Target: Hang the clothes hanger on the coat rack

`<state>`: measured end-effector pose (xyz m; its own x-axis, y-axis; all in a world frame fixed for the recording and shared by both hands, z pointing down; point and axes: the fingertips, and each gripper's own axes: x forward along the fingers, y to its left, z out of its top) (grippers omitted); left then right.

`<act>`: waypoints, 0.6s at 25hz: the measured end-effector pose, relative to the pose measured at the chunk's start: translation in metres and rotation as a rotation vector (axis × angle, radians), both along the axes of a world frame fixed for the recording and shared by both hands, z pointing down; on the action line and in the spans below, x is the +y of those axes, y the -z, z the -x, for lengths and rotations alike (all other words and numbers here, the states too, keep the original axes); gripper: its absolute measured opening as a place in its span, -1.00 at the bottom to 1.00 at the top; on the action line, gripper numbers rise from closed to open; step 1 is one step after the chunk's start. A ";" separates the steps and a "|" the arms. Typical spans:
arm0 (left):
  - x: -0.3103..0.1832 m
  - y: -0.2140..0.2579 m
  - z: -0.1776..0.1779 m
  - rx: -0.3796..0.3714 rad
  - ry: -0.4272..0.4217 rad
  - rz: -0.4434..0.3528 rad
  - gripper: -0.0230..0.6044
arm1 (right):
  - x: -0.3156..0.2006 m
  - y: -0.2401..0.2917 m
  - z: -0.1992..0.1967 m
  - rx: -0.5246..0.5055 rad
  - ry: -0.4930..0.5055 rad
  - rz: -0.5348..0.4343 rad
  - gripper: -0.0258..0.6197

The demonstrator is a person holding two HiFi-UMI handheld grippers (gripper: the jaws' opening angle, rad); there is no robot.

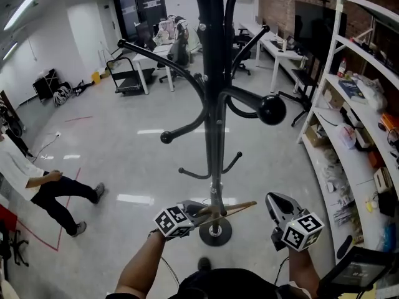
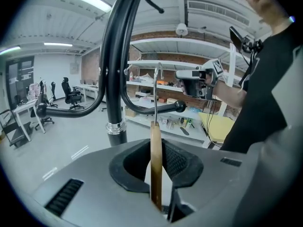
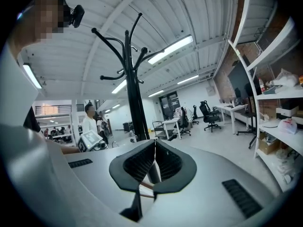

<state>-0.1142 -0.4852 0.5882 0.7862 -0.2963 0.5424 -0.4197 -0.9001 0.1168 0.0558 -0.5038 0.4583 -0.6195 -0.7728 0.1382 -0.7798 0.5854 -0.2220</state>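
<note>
A: Nearest the camera?

B: Left claw (image 1: 201,212), partly closed and clamped on the wooden bar of the clothes hanger (image 1: 234,208). Bar edge-on between the pads, with its metal hook (image 2: 155,91) standing straight up. Just to the right, right claw (image 3: 155,151), pads pressed together at the tips, gripping nothing.

A: And the hanger against the rack?

B: Held low, just in front of the pole of the black coat rack (image 1: 215,123). From the head view, above its round base (image 1: 216,234). Not hung on any of the curved arms higher up.

A: Further off?

B: Polished grey floor (image 1: 124,142). White shelves (image 1: 349,129) full of clutter along the right. A person (image 1: 43,192) in a white top and dark trousers at the left edge. Then desks (image 1: 140,61) and office chairs (image 1: 179,48) at the far end of the room.
</note>
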 end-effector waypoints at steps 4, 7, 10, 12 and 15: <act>-0.008 -0.012 -0.011 -0.009 -0.056 0.012 -0.77 | -0.004 -0.002 -0.002 0.011 -0.027 0.014 -0.90; -0.013 -0.021 -0.017 -0.004 -0.078 0.020 -0.77 | -0.008 -0.007 -0.005 0.018 -0.041 0.027 -0.90; -0.020 -0.031 -0.024 -0.017 -0.088 0.030 -0.77 | -0.012 -0.013 -0.010 0.022 -0.056 0.037 -0.90; -0.024 -0.035 -0.027 -0.041 -0.091 0.030 -0.77 | -0.014 -0.018 -0.011 0.022 -0.061 0.041 -0.90; -0.029 -0.040 -0.028 -0.063 -0.088 0.038 -0.77 | -0.017 -0.019 -0.010 0.004 -0.063 0.044 -0.90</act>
<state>-0.0860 -0.5137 0.6285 0.7724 -0.2062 0.6007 -0.3471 -0.9291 0.1274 0.0661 -0.5206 0.4777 -0.5691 -0.8033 0.1755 -0.8158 0.5249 -0.2429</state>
